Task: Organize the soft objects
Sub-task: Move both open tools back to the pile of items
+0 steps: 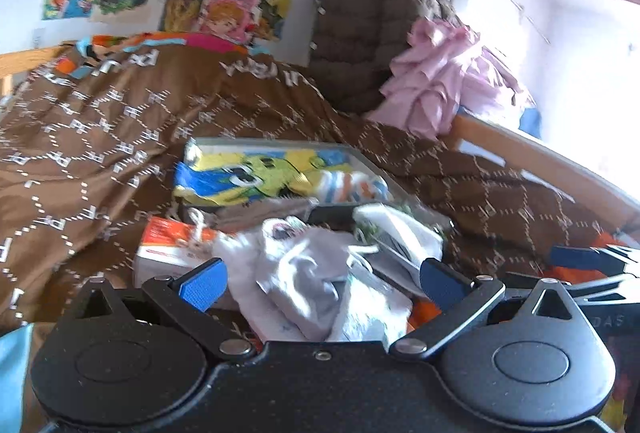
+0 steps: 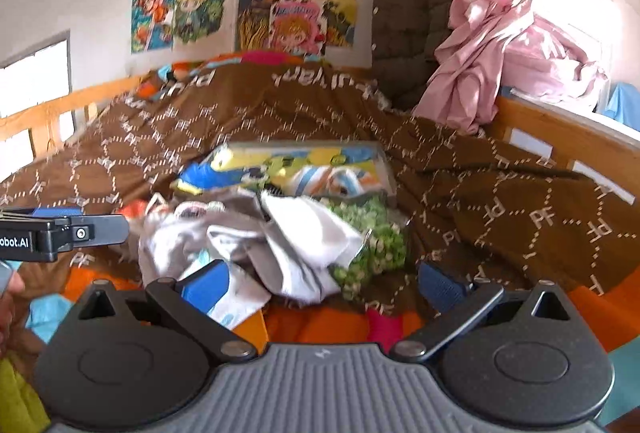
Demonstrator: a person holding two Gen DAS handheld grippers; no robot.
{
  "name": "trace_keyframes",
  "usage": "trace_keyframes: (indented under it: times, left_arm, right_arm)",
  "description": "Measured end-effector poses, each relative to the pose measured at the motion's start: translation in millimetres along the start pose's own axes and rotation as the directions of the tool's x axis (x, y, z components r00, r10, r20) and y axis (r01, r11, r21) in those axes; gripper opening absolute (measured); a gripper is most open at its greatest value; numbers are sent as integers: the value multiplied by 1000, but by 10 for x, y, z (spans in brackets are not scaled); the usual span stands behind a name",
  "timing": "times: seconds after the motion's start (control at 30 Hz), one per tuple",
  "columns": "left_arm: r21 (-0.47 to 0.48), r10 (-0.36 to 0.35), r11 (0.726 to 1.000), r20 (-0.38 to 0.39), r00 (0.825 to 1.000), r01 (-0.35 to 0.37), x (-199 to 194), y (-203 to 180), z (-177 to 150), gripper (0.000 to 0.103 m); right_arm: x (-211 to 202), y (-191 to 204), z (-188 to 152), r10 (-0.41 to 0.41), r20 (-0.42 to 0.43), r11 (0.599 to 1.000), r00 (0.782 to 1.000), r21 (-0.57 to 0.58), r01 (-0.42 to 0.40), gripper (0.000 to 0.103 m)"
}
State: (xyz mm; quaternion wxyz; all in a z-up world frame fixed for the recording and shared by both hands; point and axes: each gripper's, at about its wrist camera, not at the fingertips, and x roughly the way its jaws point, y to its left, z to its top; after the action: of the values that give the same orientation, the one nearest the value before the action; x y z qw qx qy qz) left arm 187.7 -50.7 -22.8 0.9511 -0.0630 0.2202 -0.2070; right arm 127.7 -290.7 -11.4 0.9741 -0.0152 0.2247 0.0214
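Observation:
A heap of white and grey cloth (image 1: pixel 316 285) (image 2: pixel 256 241) lies on a bed covered by a brown patterned blanket (image 1: pixel 100 137) (image 2: pixel 280 105). Beside the heap lies a green and white floral piece (image 2: pixel 372 253). Behind it rests a flat box with a bright cartoon picture (image 1: pixel 276 169) (image 2: pixel 296 169). My left gripper (image 1: pixel 322 283) stands open right at the heap, with cloth between its blue pads, and it shows at the left edge of the right wrist view (image 2: pixel 80 229). My right gripper (image 2: pixel 322 283) is open too, close in front of the heap.
A brown quilted jacket (image 1: pixel 372 25) (image 2: pixel 424 13) and crumpled pink fabric (image 1: pixel 444 81) (image 2: pixel 512 53) are piled at the bed's far right corner. A wooden bed rail (image 1: pixel 532 149) (image 2: pixel 560 137) runs along the right. An orange and white box (image 1: pixel 168 245) lies left of the heap. Colourful pictures (image 2: pixel 256 9) cover the wall.

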Motion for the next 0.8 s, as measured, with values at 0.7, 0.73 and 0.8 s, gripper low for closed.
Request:
trace_keyframes:
  times: [0.7,0.73,0.8]
  left_arm:
    - [6,-250,964,-321,913,266,714,136,-205,102]
    - [-17,-274,959,-328,904,284,747,164,-221,102]
    - [-50,-320,945,-340,884,323,807,173,-253,101]
  right_arm:
    - [676,439,-363,-4,-318,954,948,-287,-92,103]
    - [694,441,-370,0,-323,953,947,-287,-98,103]
    - [741,449,-388,7,-334,952,943,-285,-108,103]
